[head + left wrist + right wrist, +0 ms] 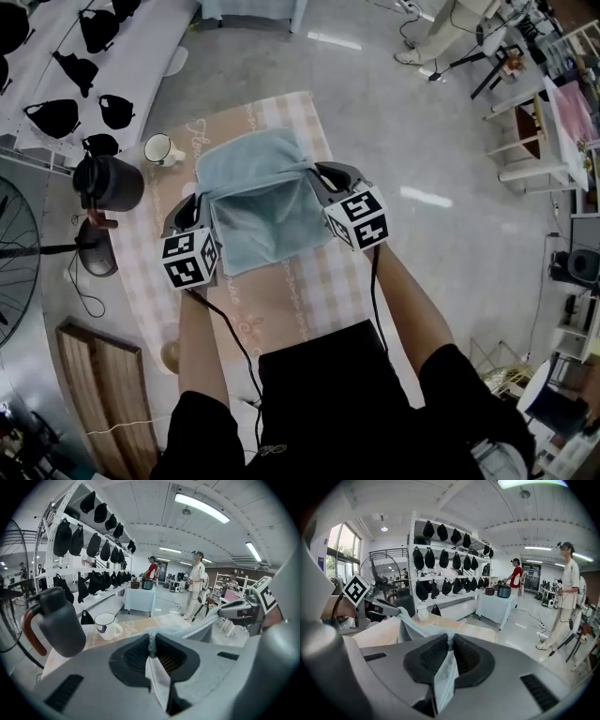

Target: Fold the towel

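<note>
A light blue towel (255, 192) lies on the checked tablecloth (309, 291). Its near part is lifted and stretched between my two grippers. My left gripper (199, 200) is shut on the towel's left corner, and a strip of cloth (157, 677) shows pinched between its jaws (151, 645). My right gripper (318, 175) is shut on the right corner, with cloth (443, 677) pinched at its jaws (450, 641). Each gripper shows in the other's view: the right one (243, 609) and the left one (377, 604), with the towel's edge (415, 627) taut between them.
A white mug (159, 148) and a dark jug (109, 182) stand on the table's left, close to the left gripper. A fan (14, 253) and wooden boards (98, 394) are further left. Racks of black caps (93, 545) stand beyond; people (197, 585) stand across the room.
</note>
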